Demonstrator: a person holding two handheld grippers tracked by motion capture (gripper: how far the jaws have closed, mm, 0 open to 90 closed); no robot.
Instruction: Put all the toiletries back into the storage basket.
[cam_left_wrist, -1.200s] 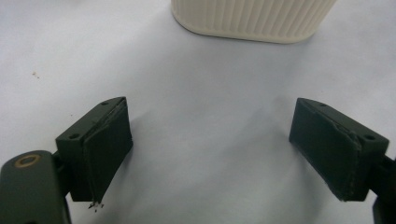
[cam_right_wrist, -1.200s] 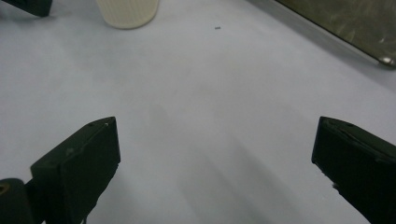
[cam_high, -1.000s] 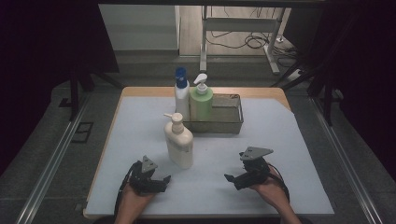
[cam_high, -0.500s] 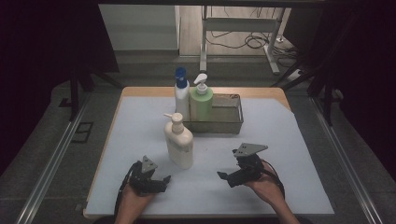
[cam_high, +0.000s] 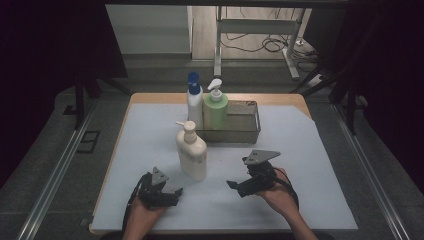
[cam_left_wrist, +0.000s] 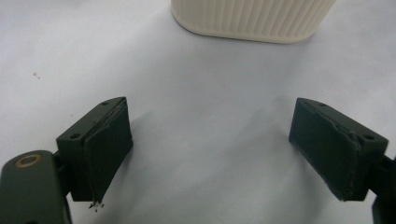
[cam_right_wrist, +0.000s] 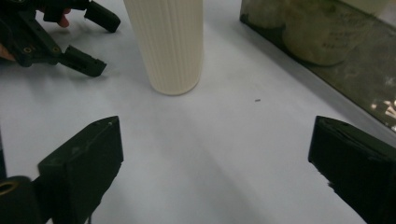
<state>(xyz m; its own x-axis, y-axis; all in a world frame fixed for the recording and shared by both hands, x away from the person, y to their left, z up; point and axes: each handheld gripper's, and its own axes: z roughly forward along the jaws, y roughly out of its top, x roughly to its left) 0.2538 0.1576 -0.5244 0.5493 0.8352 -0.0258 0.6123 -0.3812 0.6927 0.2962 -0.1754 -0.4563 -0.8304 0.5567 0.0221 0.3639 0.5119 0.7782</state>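
Jaws spread wide, both grippers face the upright, ribbed cream bottle (cam_high: 192, 152).

- The pump bottle (cam_high: 191, 152) stands on the mat (cam_high: 310, 150), in front of the tray (cam_high: 247, 129).
- Two bottles (cam_high: 215, 107) stand at the tray's left end, seemingly inside it.
- The left gripper (cam_high: 167, 192) sits left of the pump bottle, the right gripper (cam_high: 235, 186) to its right.
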